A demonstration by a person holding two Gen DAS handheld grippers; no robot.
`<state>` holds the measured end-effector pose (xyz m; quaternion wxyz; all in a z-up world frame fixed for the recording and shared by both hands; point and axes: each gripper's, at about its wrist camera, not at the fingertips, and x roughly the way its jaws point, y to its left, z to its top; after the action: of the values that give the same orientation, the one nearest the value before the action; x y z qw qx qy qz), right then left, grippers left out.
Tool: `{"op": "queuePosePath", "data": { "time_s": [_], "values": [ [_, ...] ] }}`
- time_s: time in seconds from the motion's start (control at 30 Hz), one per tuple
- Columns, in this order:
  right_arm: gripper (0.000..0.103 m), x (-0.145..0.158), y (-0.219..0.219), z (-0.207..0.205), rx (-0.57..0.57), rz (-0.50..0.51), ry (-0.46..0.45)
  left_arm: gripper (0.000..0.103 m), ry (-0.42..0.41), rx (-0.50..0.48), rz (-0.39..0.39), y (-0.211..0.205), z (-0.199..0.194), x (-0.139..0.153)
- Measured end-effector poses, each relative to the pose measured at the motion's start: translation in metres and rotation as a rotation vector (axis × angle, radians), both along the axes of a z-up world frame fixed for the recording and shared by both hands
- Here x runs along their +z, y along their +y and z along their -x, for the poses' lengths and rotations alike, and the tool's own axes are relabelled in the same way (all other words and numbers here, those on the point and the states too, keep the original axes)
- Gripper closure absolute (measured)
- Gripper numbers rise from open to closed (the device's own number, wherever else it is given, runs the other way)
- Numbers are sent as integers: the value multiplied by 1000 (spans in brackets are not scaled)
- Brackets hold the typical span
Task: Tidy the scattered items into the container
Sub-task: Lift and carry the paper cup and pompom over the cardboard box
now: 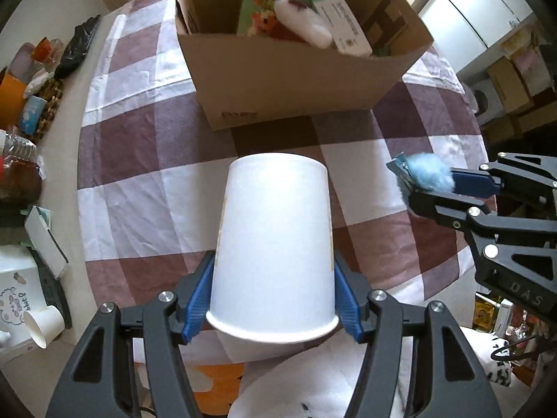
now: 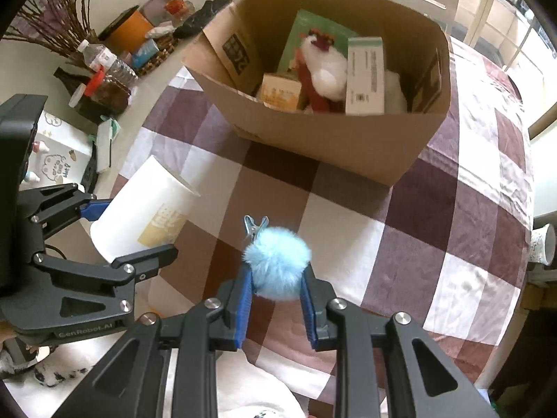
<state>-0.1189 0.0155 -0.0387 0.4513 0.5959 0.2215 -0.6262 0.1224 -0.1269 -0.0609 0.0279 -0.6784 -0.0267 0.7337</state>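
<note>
From the left wrist camera, the left gripper (image 1: pixel 275 299) pinched a white paper cup (image 1: pixel 275 244) between its blue pads, the cup lying base-forward and pointing at the cardboard box (image 1: pixel 296 83) that stood beyond it on the checked tablecloth (image 1: pixel 139 132). The box already held a green booklet (image 1: pixel 264 3), a white plush toy (image 1: pixel 303 24) and a pale carton (image 1: pixel 344 24). To the right of the cup, the right gripper (image 1: pixel 417 181) was clamped on a blue pom-pom clip (image 1: pixel 426 174).

From the right wrist camera, the right gripper (image 2: pixel 276 292) squeezed the pom-pom clip (image 2: pixel 276 261) at its fluffy ball, the metal clip end poking forward toward the box (image 2: pixel 330 139). Left of the pom-pom, the left gripper (image 2: pixel 101 230) held the cup (image 2: pixel 146 209) tilted on its side.

The thin cup looked liable to buckle or slip under a hard squeeze, and the soft fur gave the right gripper little firm purchase. With both loads bound for one box, the grippers could well collide at its rim.
</note>
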Motion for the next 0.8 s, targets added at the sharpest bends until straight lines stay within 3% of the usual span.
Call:
{"op": "queuePosePath", "data": {
  "time_s": [0.8],
  "values": [
    [77, 53, -22, 39, -28, 81, 46, 40, 84, -77, -33, -3, 58, 60]
  ]
}}
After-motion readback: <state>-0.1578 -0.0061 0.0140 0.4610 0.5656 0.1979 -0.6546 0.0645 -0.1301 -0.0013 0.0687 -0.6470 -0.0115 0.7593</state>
